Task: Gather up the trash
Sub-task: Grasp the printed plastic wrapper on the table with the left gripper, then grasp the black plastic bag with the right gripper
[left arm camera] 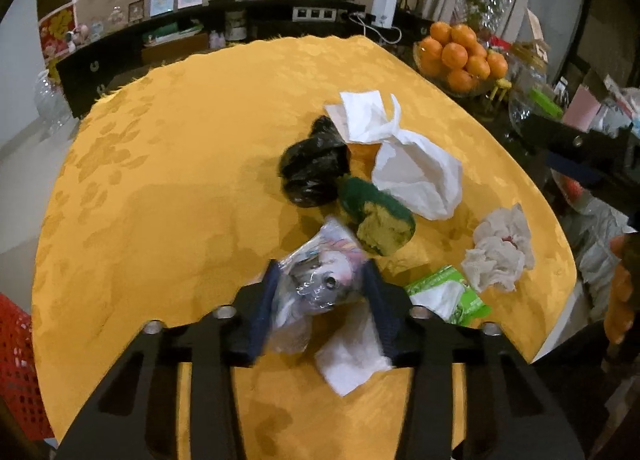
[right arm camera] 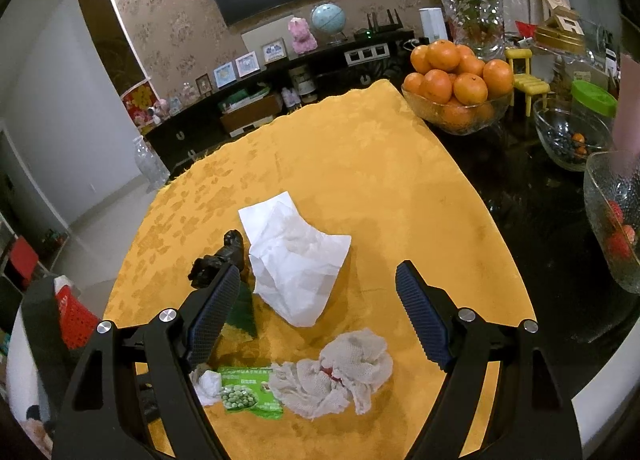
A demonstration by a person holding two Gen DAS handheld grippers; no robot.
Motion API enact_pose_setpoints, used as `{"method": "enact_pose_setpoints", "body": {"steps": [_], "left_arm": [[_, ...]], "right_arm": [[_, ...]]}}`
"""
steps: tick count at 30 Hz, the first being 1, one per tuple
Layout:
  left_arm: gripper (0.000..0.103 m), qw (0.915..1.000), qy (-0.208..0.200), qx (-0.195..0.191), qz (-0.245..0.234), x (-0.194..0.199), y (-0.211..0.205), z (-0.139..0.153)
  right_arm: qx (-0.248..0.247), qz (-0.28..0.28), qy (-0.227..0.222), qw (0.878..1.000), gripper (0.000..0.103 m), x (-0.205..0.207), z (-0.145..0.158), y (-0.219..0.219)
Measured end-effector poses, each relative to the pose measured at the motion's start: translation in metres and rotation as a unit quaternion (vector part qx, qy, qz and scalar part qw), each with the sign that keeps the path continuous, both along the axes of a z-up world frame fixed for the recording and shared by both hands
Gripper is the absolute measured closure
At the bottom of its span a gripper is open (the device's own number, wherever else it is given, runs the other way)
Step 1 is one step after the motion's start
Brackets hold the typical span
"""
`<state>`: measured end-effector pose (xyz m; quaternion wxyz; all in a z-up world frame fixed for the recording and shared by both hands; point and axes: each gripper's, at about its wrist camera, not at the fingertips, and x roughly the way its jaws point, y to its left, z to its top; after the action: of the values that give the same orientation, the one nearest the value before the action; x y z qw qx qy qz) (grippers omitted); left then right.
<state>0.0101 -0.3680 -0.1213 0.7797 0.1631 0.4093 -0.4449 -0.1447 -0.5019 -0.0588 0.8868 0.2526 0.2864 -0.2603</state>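
Observation:
My left gripper [left arm camera: 324,284] is shut on a clear plastic wrapper [left arm camera: 320,280] with a cartoon print, held just above the yellow tablecloth [left arm camera: 180,180]. Beyond it lie a green-and-yellow sponge [left arm camera: 376,216], a black plastic bag [left arm camera: 312,164], white tissues [left arm camera: 416,168], a crumpled grey-white cloth [left arm camera: 500,252], a green snack packet [left arm camera: 452,296] and a white napkin [left arm camera: 352,356]. My right gripper [right arm camera: 316,308] is open and empty above the cloth [right arm camera: 340,372], green packet [right arm camera: 248,392] and large white tissue [right arm camera: 296,264]. The black bag [right arm camera: 220,260] sits by its left finger.
A glass bowl of oranges [right arm camera: 456,84] stands at the table's far right, with more glass bowls [right arm camera: 572,136] and a vase [right arm camera: 472,0] on the dark tabletop [right arm camera: 540,220]. A red basket [left arm camera: 16,364] is low at the left. A dark sideboard [right arm camera: 280,100] runs along the wall.

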Motion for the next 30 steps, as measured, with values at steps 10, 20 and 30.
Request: {"method": "enact_pose_setpoints", "body": {"steps": [10, 20, 30], "left_arm": [[0.064, 0.9975, -0.013, -0.051, 0.046, 0.024, 0.058, 0.032], [0.064, 0.9864, -0.109, -0.065, 0.104, 0.037, 0.13, 0.07], [0.064, 0.9783, -0.114, -0.082, 0.152, 0.053, 0.182, 0.069]], "right_arm": [[-0.019, 0.029, 0.012, 0.999, 0.025, 0.022, -0.004, 0.012], [-0.063, 0.117, 0.038, 0.99, 0.025, 0.086, -0.01, 0.049], [-0.083, 0.159, 0.087, 0.98, 0.027, 0.151, -0.032, 0.066]]}}
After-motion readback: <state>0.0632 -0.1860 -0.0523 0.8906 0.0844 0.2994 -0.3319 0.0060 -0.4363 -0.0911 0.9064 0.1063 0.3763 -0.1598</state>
